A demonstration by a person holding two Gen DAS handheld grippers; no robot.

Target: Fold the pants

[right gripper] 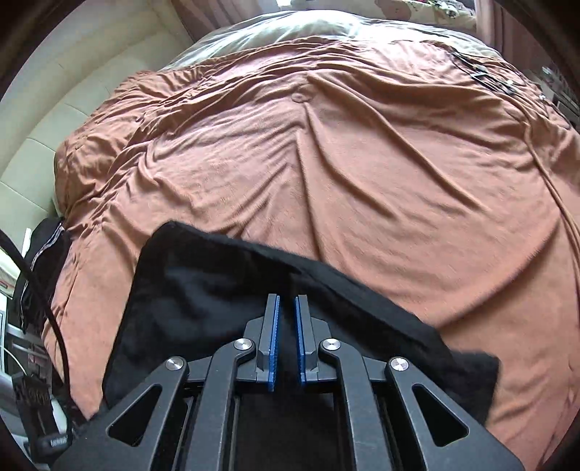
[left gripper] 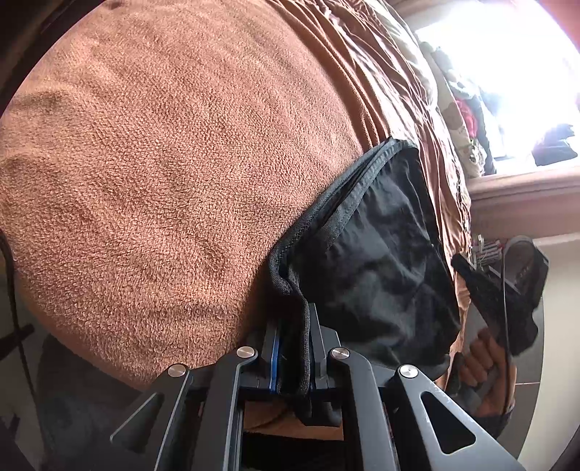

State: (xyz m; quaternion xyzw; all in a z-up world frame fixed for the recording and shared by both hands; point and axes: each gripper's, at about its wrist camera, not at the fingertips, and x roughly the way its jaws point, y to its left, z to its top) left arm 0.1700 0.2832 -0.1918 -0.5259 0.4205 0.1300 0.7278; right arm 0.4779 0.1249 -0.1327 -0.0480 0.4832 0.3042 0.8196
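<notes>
Black pants [left gripper: 380, 235] lie on a fuzzy brown blanket [left gripper: 163, 181], their ribbed waistband [left gripper: 326, 203] running toward me. My left gripper [left gripper: 293, 315] is shut on the near end of that waistband, which is pinched between the pads. At the right edge of the left wrist view, a hand [left gripper: 482, 362] holds my right gripper [left gripper: 507, 286], blurred. In the right wrist view, my right gripper [right gripper: 287, 300] sits over black pants cloth [right gripper: 199, 282] with its blue pads nearly together. Dark cloth fills the narrow slit between them.
A wrinkled rust-coloured bedspread [right gripper: 326, 163] covers the bed, with a pale pillow [right gripper: 290, 29] at the far end. A cream padded headboard [right gripper: 54, 119] stands at the left. A black cable [right gripper: 43, 290] and dark items hang off the left side. A bright window [left gripper: 507, 72] lies beyond.
</notes>
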